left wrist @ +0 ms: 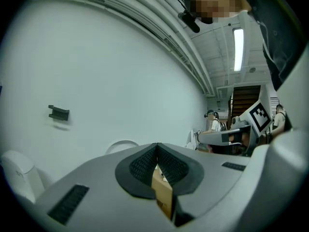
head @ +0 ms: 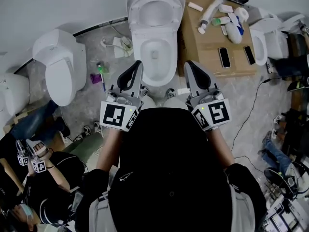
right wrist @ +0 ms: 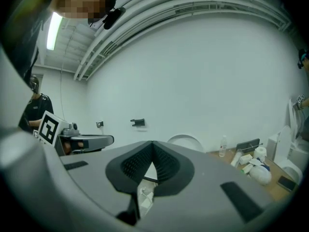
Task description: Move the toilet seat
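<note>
A white toilet [head: 154, 57] stands against the wall straight ahead in the head view, its seat ring [head: 155, 6] tipped up toward the wall. My left gripper [head: 137, 64] and right gripper [head: 189, 64] are held close to my chest, side by side, short of the bowl's front rim on either side. Both are shut with nothing between the jaws. In the left gripper view the gripper [left wrist: 157, 146] points at the wall, with the raised seat's top [left wrist: 121, 146] just above it. The right gripper [right wrist: 152, 144] shows the same rounded seat top [right wrist: 186, 141].
A second toilet [head: 60, 66] stands at the left and another [head: 268, 37] at the far right. A cardboard sheet [head: 203, 47] beside the middle toilet holds bottles and phones. People [head: 43, 173] sit at the lower left. A cable [head: 251, 105] runs over the floor at right.
</note>
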A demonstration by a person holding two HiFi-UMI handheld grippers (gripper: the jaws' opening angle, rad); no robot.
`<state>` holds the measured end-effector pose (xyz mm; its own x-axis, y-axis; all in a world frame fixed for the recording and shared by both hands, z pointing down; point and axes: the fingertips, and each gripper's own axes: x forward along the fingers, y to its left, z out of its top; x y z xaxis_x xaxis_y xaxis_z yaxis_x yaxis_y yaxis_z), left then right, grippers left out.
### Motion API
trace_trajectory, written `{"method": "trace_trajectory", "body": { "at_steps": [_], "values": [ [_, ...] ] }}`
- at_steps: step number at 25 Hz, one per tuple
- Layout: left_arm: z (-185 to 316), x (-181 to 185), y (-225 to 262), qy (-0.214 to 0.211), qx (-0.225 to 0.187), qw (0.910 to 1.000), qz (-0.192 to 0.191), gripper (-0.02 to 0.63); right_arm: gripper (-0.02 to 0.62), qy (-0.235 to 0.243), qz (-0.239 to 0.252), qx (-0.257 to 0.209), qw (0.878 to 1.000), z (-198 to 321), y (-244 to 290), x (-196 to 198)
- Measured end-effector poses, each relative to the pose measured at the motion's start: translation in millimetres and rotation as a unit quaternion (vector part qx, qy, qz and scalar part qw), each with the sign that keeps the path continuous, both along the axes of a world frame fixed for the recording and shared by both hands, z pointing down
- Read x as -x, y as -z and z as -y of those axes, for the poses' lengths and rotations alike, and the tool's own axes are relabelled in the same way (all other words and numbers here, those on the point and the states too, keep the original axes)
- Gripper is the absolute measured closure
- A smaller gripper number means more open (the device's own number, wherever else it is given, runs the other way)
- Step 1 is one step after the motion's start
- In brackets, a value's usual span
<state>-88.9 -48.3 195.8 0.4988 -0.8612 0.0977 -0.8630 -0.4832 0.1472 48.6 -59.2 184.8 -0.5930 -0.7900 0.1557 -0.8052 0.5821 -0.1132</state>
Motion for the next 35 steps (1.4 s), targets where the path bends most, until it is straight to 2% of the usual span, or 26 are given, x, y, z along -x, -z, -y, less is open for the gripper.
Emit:
{"method": "trace_trajectory", "body": {
  "at_steps": [4,8,11,21,35],
  "values": [
    [-9.2,-45.3,5.3,0.002,-0.005,0.9999,-0.012,0.597,0.583,0.003,0.004,0.000,1.000,-12.6,3.4,-38.7],
    [-26.4,-91.2,13.0,-0.011,-0.015,0.9998,-0.005,0.597,0.583,0.007,0.012,0.002,1.000,-28.8,1.8,-69.6],
    [-43.5,-112.2,14.8,-0.012,-0.021,0.9997,0.006,0.597,0.583,0.016,0.011,0.001,1.000,-43.0,0.3,-85.0],
    [-73.6,-133.3,0.3,0.038,-0.011,0.9992,-0.004,0.597,0.583,0.037,0.006,-0.003,0.999,-65.4,-9.2,-127.1],
    [-82.3,-153.2,1.7,0.054,-0.019,0.9983,0.010,0.597,0.583,0.044,0.009,-0.004,0.999,-71.3,-12.3,-151.7]
  ]
}}
